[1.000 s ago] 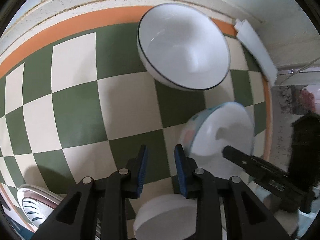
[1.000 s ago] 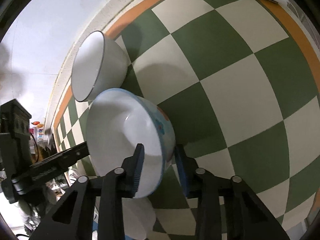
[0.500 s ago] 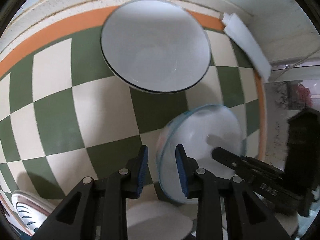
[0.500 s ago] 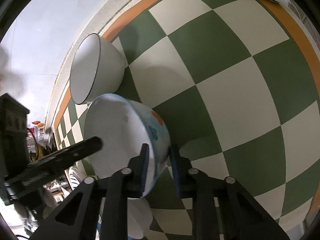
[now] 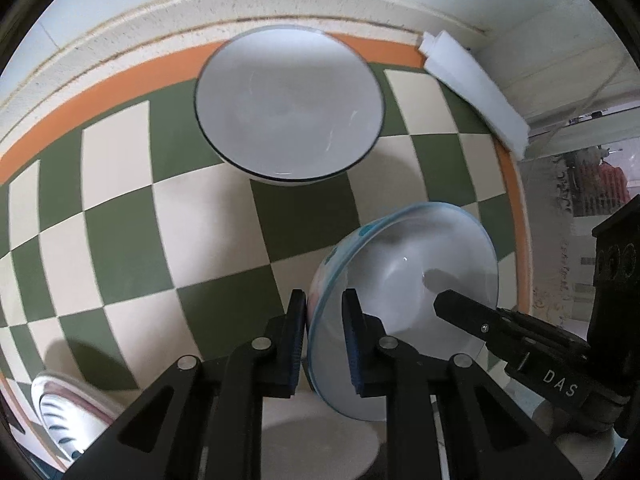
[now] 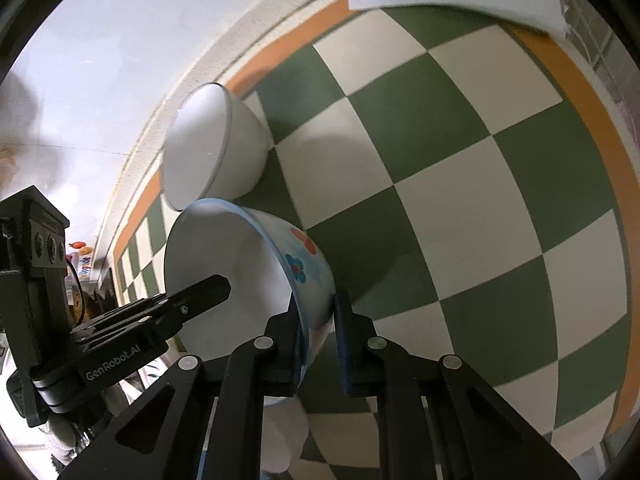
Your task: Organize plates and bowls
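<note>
The left gripper has just been closing, and now its two blue pads squeeze the near rim of the flowered bowl. The rim sits right between them. The right gripper clamps the same flowered bowl on its other side, with one pad inside the bowl and one pad outside on the painted wall. So both grippers hold one bowl, and the bowl is tipped on its side above the checkered tablecloth. The bowl has a thin blue rim and red and blue flowers on the outside.

Under the left gripper, close to the camera, lies a round white dish. At the lower left edge sits a striped plate, only partly in view.

Farther away stands the white bowl with a dark rim. It sits upright on the cloth, near the orange border, apart from the flowered bowl.

Past it, at the far corner of the cloth, lies a white foam strip. Behind everything is a pale wall.
</note>
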Demonstrator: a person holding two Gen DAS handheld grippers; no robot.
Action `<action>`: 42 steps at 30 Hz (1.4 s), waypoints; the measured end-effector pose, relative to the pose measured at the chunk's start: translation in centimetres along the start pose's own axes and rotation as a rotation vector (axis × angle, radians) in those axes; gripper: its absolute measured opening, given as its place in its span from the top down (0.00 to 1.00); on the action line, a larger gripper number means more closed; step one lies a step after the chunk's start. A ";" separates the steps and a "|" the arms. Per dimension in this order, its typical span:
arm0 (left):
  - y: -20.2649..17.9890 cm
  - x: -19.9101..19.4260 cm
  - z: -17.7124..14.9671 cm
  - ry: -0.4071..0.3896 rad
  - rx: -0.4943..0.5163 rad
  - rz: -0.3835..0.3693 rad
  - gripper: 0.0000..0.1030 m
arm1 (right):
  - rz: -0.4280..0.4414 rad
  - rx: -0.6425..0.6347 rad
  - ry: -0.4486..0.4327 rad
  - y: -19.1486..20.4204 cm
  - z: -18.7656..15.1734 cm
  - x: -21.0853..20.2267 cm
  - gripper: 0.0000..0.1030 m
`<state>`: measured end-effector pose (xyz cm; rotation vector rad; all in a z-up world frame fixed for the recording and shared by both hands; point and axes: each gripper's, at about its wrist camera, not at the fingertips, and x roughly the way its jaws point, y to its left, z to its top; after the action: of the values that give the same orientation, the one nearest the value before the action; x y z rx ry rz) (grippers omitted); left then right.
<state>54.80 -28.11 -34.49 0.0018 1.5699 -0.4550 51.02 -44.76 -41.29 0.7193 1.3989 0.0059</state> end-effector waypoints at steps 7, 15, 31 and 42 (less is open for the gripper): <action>-0.3 -5.3 -3.0 -0.050 0.014 0.007 0.84 | 0.034 -0.051 -0.029 2.8 -3.1 -4.5 0.85; 1.9 -6.8 -8.0 -0.028 -0.008 0.031 0.84 | 0.072 -0.075 0.040 4.9 -8.4 -4.7 0.85; 3.5 -2.4 -11.6 0.060 -0.015 0.092 0.84 | -0.008 -0.089 0.132 4.6 -11.8 0.7 0.85; 3.4 -1.1 -11.7 0.075 -0.003 0.127 0.84 | -0.050 -0.086 0.171 4.9 -11.7 1.9 0.85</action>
<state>44.64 -21.37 -34.66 0.1169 1.6333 -0.3557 43.03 -34.78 -40.72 0.6238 1.5700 0.0901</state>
